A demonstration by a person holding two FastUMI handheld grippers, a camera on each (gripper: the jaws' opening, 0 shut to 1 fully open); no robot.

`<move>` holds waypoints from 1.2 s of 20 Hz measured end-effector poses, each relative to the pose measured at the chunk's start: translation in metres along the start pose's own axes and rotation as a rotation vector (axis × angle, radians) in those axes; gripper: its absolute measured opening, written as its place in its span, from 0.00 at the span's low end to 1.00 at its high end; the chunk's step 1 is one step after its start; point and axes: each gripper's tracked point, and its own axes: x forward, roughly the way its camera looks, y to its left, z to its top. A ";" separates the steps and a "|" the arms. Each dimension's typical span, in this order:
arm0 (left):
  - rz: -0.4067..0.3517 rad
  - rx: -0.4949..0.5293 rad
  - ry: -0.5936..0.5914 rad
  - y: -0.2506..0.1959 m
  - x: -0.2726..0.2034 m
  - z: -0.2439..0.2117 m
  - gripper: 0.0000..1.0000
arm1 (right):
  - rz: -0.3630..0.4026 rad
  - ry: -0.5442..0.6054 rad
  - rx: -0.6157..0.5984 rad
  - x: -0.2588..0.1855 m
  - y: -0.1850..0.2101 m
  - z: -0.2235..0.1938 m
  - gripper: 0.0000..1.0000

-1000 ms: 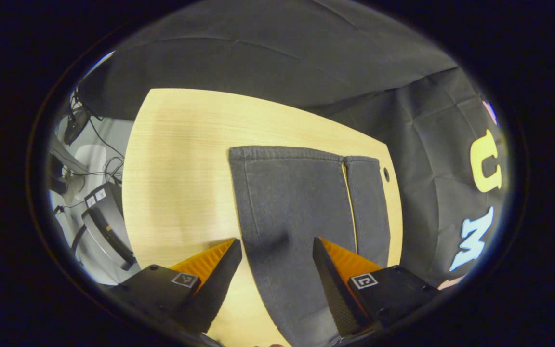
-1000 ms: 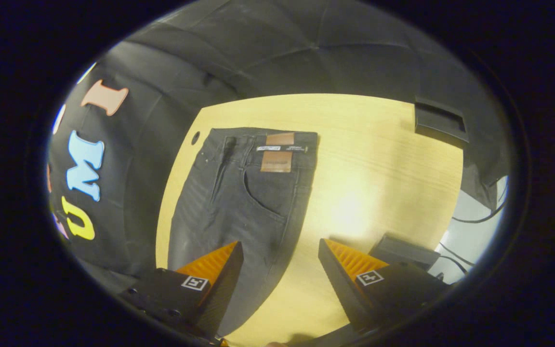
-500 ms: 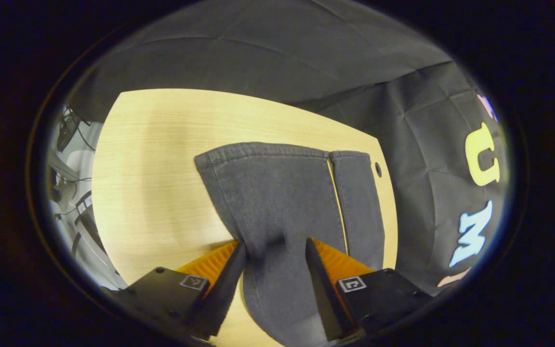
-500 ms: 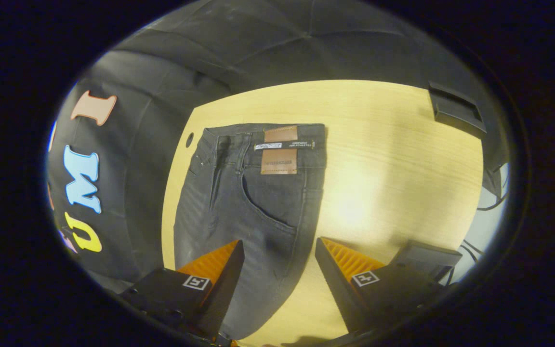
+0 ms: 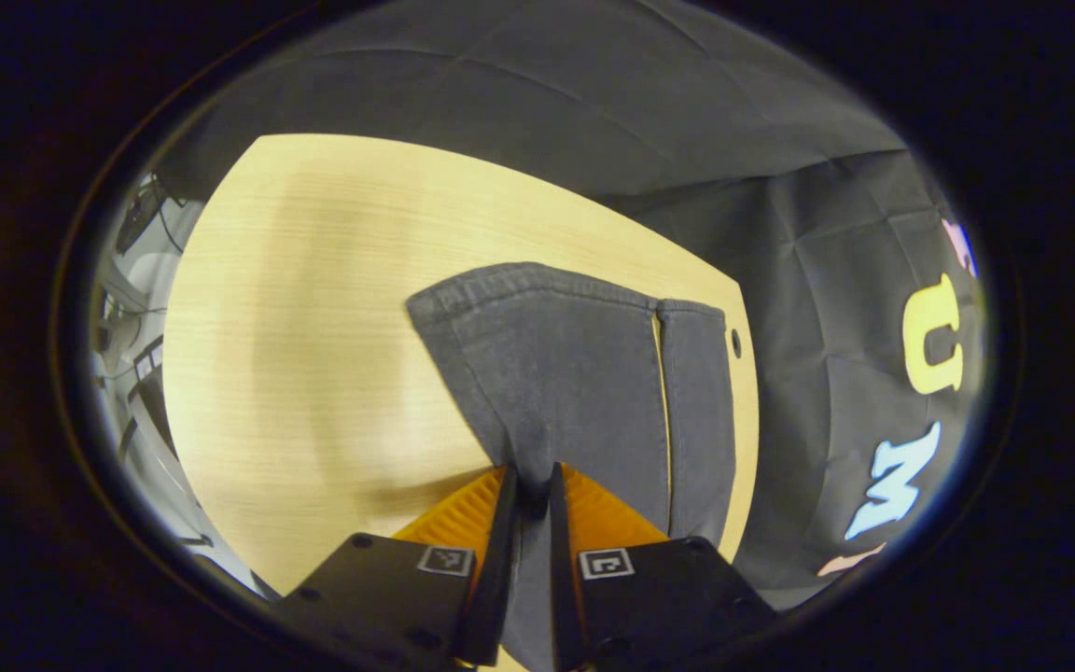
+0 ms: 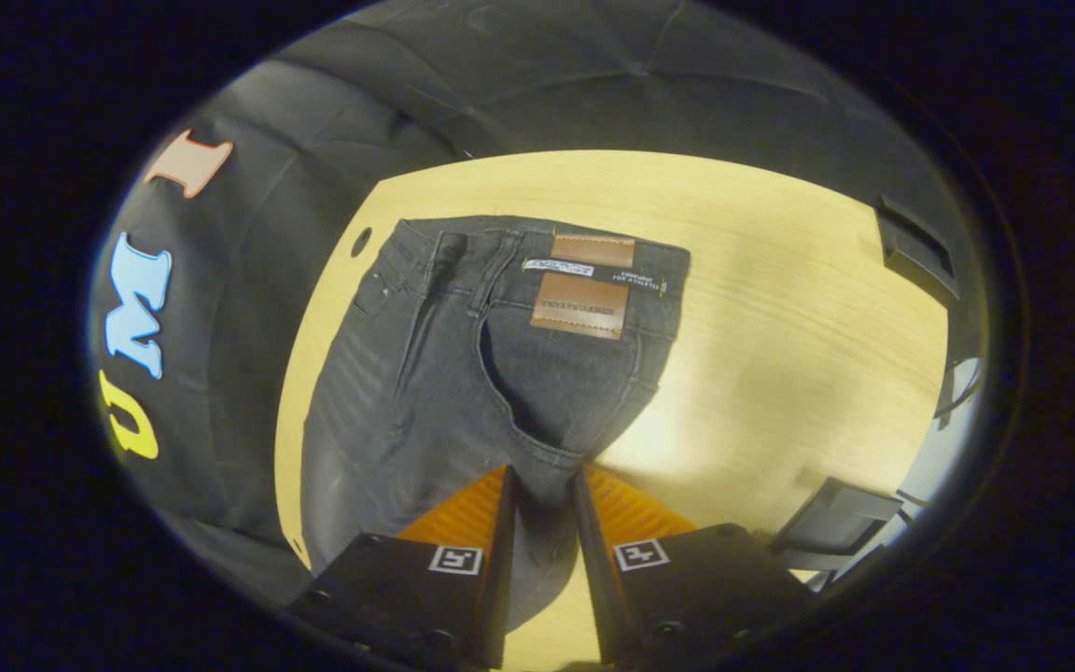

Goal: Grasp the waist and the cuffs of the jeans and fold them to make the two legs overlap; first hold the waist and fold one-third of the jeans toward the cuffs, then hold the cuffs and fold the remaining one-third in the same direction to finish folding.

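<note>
A recording booth, more lab than home. Black cloth (image 5: 537,112) walls close in a pale wooden table (image 5: 314,308) from 10 to 3 o'clock. At 9 o'clock in the left gripper view, cables and gear (image 5: 132,308) lie on a light floor.

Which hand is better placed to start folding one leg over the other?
Neither alone: the left tongs pinch a leg of the jeans, the right tongs pinch them below the waist.

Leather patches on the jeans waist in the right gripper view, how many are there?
2. One brown leather patch sits on the waistband of the jeans; the other patch sits just below it, nearer the gripper. A pale label strip runs between them.
</note>
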 end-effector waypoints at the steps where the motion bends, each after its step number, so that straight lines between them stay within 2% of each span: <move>1: -0.008 -0.012 0.003 0.000 0.000 0.000 0.18 | -0.004 0.003 0.005 0.000 -0.003 0.000 0.34; 2: -0.014 -0.011 0.006 0.000 -0.001 -0.001 0.17 | 0.001 0.003 0.020 0.003 -0.003 0.001 0.21; 3: -0.003 -0.001 0.009 0.001 0.001 -0.002 0.18 | 0.013 0.008 0.036 0.004 -0.002 0.001 0.22; 4: -0.006 0.001 0.007 0.002 -0.001 -0.002 0.18 | 0.020 0.011 0.040 0.006 -0.002 0.001 0.14; 5: -0.006 0.019 0.015 -0.001 -0.002 -0.003 0.12 | 0.028 0.014 0.032 0.005 -0.002 0.001 0.13; 10: -0.037 0.041 0.049 -0.013 -0.009 -0.004 0.09 | 0.079 0.047 0.033 0.002 0.000 0.003 0.03; 14: -0.054 0.015 0.101 -0.030 -0.022 -0.004 0.09 | 0.165 0.091 0.022 -0.019 0.014 0.011 0.02; 18: -0.080 0.040 0.162 -0.068 -0.033 -0.005 0.08 | 0.279 0.141 -0.049 -0.057 0.052 0.029 0.02; 24: -0.208 0.058 0.220 -0.180 -0.054 -0.004 0.08 | 0.427 0.181 -0.119 -0.083 0.135 0.073 0.01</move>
